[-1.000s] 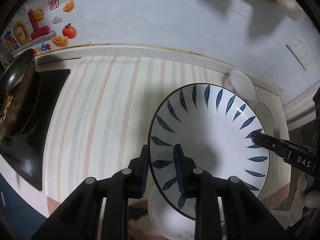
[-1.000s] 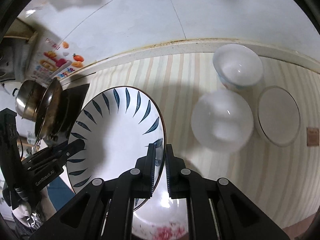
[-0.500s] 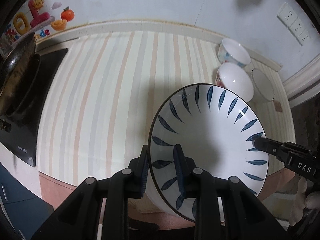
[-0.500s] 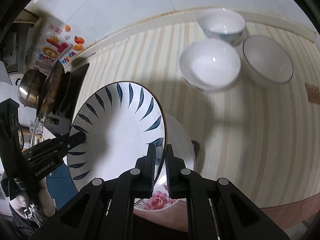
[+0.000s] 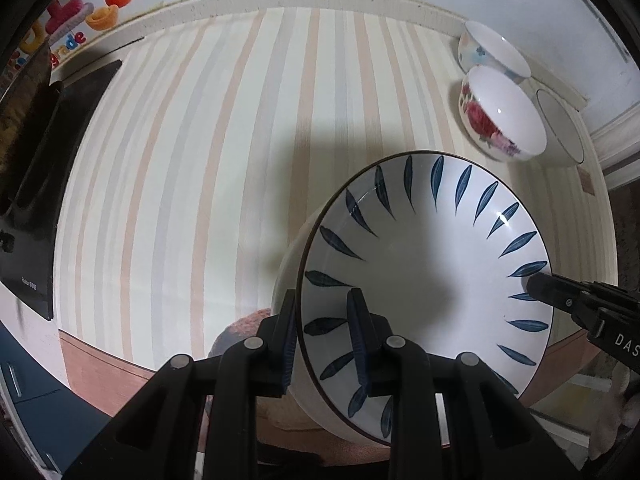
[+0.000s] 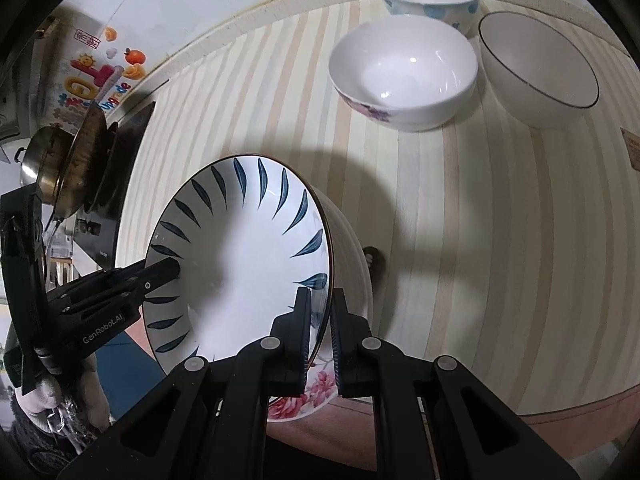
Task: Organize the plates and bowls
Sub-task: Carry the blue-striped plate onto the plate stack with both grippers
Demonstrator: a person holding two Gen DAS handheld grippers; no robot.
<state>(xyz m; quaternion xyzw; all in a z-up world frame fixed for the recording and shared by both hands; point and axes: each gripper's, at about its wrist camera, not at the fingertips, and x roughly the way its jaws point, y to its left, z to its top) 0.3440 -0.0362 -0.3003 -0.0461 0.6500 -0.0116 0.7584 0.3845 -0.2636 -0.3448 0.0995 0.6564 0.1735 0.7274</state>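
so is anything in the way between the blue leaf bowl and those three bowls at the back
Nothing visible. The blue leaf bowl is clamped at opposite rims by the left gripper and right gripper, and only bare striped counter lies before the three bowls.

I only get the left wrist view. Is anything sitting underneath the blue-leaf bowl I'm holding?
Observer: Yes. The right wrist view shows a pink-flowered plate directly below the blue-leaf bowl. I cannot tell if they touch.
Operator: How is my right gripper seated?
Observer: The right gripper straddles the rim, with one finger inside and one outside.
Operator: What's that dark shape at my far left?
Observer: A brownish pan, with a steel pot behind it.
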